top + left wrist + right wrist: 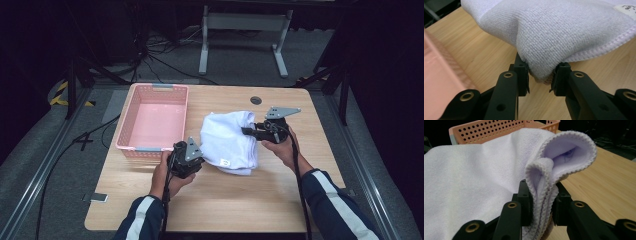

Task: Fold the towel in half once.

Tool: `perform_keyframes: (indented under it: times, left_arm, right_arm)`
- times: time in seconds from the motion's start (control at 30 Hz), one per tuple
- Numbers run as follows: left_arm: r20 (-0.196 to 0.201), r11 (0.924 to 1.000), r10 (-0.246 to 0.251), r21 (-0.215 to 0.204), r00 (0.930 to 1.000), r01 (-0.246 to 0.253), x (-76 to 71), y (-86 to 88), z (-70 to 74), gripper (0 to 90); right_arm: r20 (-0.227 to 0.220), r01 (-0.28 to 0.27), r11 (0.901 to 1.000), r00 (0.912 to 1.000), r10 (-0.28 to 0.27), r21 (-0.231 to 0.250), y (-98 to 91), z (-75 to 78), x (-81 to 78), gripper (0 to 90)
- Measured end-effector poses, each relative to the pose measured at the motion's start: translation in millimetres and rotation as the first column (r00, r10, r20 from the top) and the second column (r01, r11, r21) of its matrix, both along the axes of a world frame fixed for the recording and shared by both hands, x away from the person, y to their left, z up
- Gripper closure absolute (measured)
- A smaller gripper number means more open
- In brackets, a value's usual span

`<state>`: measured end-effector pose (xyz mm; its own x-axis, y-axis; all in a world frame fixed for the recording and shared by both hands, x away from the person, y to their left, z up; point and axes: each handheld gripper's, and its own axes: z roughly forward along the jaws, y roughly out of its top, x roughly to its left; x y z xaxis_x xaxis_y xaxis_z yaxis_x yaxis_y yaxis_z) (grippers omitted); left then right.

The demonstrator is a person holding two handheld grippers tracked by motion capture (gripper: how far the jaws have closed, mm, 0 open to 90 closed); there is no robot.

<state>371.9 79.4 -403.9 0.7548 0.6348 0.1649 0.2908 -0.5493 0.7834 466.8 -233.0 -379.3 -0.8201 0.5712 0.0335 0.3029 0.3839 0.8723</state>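
Observation:
A folded white towel (229, 139) hangs between my two grippers over the middle of the wooden table (220, 200), lifted and sagging. My left gripper (196, 161) holds its near left edge; in the left gripper view both pads pinch a bunched fold of the towel (549, 37), my left gripper (540, 81) shut on it. My right gripper (248, 131) grips the far right edge; in the right gripper view several layered hems of the towel (486, 177) sit squeezed between the jaws of my right gripper (542, 202). A small label shows near the towel's front edge.
A pink perforated basket (129, 132) stands on the table's left side, its inside bare, with its rim (486, 130) behind the towel. A round grommet (256, 100) sits at the far edge. A metal stand and cables lie on the floor beyond.

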Motion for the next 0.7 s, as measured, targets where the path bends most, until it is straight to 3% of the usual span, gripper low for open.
perform_keyframes:
  times: [0.3,0.47,0.57,0.7]
  left_arm:
    - [0.049,0.9959,0.084,-0.038,0.9953,-0.082,-1.7,27.8,16.9,71.5]
    - [0.067,0.9891,0.135,-0.067,0.9885,-0.131,0.0,49.5,25.4,71.5]
    - [0.062,0.9841,0.170,-0.065,0.9836,-0.166,2.9,68.5,29.4,71.6]
    - [0.066,0.9759,0.215,-0.049,0.9743,-0.212,4.6,89.1,35.1,71.5]
  right_arm:
    - [0.029,-0.053,0.9984,0.9982,0.052,0.021,35.9,22.4,17.3,72.1]
    - [0.038,-0.077,0.9968,0.9964,0.076,0.019,61.5,32.8,27.0,72.0]
    - [0.039,-0.087,0.9959,0.9956,0.086,0.025,73.0,35.8,31.0,72.1]
    - [0.046,-0.105,0.9942,0.9935,0.104,0.020,103.2,40.3,40.9,72.0]
